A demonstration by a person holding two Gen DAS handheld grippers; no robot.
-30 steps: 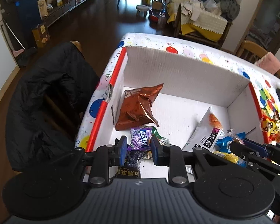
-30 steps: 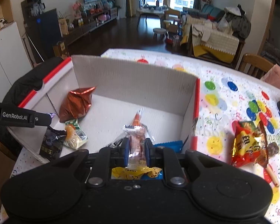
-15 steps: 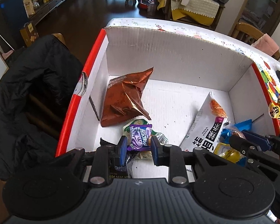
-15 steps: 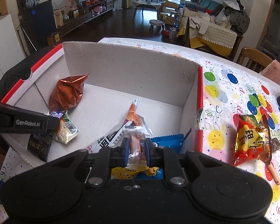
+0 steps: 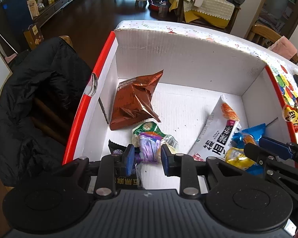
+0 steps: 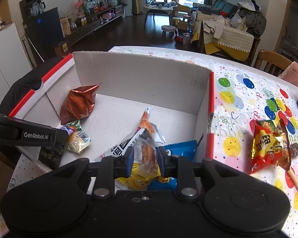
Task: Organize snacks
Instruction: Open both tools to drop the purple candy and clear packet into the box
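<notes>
Two grippers over box (image 5: 188, 63), jaws just been opening: left (image 5: 145, 155) around purple packet (image 5: 149, 145), right (image 6: 143, 161) around clear packet (image 6: 147, 154). Open fully, lift straight, avoid snagging wrappers.

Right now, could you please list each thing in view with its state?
Box: open-topped, partly filled.
Left claw: opening, purple packet between its pads.
Right claw: opening, clear packet between its pads.
Brown bag: sealed, leaning in box.
Red bag: lying on table, outside box.
</notes>
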